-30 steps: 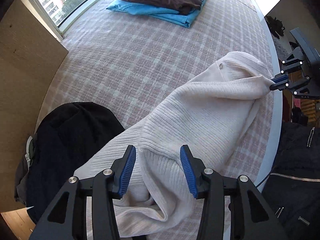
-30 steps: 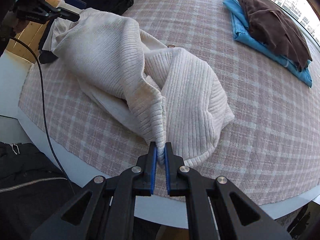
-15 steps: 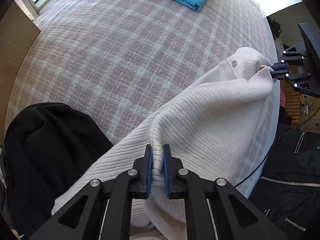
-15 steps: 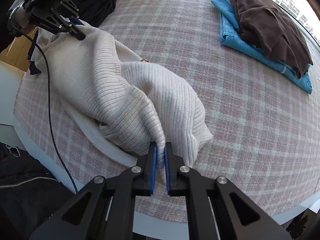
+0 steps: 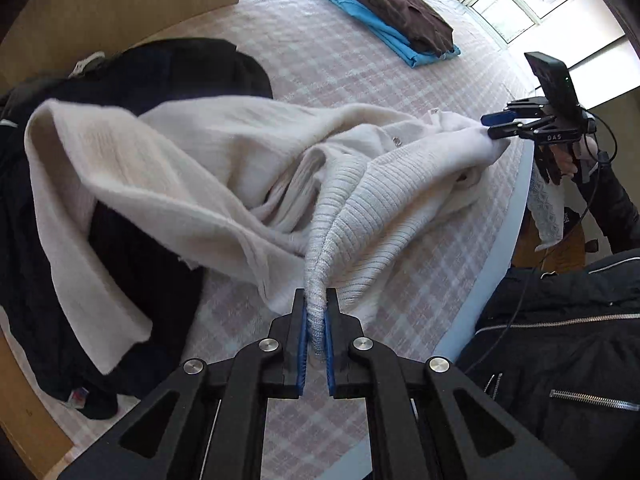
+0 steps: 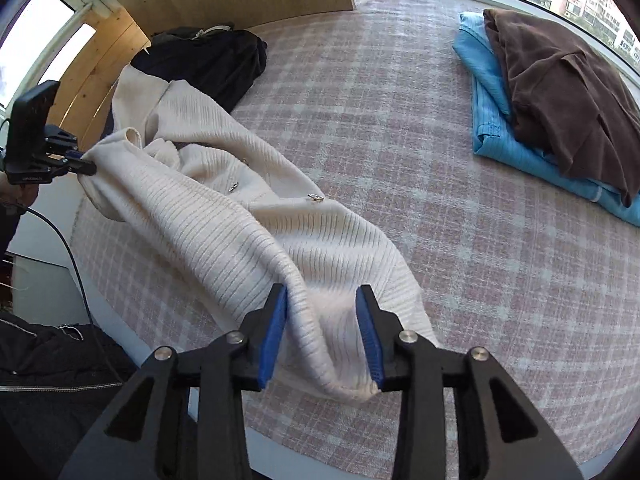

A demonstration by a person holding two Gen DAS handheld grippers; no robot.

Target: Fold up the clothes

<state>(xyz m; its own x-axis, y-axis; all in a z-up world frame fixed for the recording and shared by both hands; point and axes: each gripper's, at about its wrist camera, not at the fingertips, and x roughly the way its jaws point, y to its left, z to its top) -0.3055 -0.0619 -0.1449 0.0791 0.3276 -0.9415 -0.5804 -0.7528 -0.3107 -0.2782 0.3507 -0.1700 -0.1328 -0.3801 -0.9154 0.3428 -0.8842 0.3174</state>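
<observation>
Since a second ago left tongs (image 5: 316, 330) have closed, now pinching cream sweater (image 6: 256, 236); right tongs (image 6: 322, 334) have just been opening, sweater between. Sweater lies at bed's (image 6: 400, 128) six-o'clock edge, held to spread.

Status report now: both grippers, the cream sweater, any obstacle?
Left gripper shut on cream sweater. Right gripper just opening, knit loose between jaws. One sleeve draped over black clothes pile.
</observation>
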